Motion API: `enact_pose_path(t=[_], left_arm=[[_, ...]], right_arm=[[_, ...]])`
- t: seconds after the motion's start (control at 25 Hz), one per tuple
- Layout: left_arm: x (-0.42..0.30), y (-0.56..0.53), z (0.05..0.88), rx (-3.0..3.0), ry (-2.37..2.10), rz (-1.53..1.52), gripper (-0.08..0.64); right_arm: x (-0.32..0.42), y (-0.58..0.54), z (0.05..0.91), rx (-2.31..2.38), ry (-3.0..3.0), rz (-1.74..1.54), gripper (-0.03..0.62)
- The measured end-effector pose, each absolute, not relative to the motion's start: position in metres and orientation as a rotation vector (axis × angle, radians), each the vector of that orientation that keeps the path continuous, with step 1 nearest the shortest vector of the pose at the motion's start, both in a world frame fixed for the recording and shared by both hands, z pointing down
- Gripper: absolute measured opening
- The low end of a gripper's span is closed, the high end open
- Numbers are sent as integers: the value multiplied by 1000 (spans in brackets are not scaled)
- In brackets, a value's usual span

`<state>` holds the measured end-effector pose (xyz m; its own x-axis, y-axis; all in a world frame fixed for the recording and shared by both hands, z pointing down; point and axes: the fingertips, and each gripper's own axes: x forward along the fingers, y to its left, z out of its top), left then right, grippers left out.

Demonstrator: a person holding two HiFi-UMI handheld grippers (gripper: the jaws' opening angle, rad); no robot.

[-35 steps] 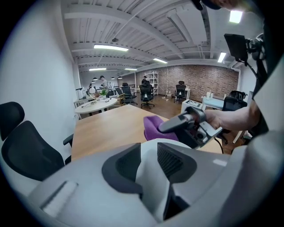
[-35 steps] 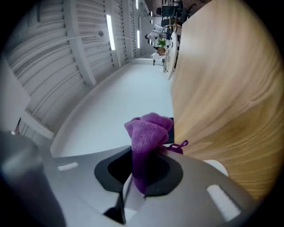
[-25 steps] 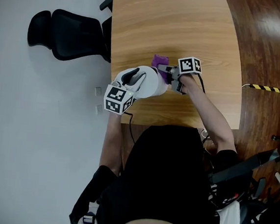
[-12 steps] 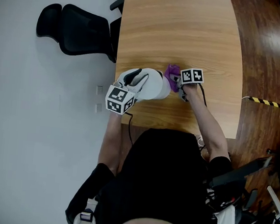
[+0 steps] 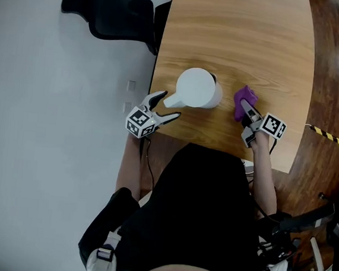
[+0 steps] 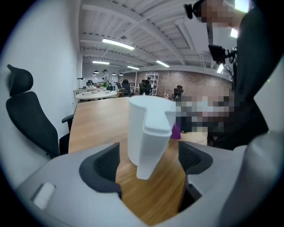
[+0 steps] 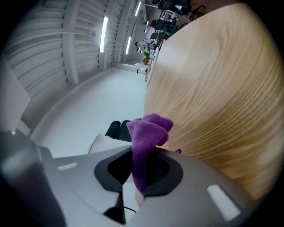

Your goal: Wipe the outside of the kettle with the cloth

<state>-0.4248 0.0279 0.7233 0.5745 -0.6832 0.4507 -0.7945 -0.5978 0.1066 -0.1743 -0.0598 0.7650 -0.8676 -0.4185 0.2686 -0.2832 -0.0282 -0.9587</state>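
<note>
Well, white kettle (image 5: 195, 88) upright (purple cloth (image 5: 244, 99) near)

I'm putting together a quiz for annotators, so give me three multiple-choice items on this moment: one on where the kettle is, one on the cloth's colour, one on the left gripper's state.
1. Where is the kettle?
A. standing on the table
B. on the chair seat
C. on the floor

2. What colour is the cloth?
A. white
B. purple
C. yellow

3. What state is the left gripper in?
A. shut on the cloth
B. shut on the kettle
C. open

Answers:
1 A: the kettle stands upright on the wooden top.
2 B: purple folds stick out of the right gripper, which pinches the cloth.
3 C: its jaws have just been opening and stand wide apart, with the kettle's handle in the gap and the pads off it.
</note>
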Motion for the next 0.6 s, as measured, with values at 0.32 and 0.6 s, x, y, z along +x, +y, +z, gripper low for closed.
enact_pose_path(t=[0.32,0.6], left_arm=[[-377,-35,750,2485,-1245,715,267],[-376,-23,790,2506,-1275,910,268]], right_arm=[[-187,-68,728,-677,2208,-2009,51],[-211,-46,699,-674,2294,-1750,51]])
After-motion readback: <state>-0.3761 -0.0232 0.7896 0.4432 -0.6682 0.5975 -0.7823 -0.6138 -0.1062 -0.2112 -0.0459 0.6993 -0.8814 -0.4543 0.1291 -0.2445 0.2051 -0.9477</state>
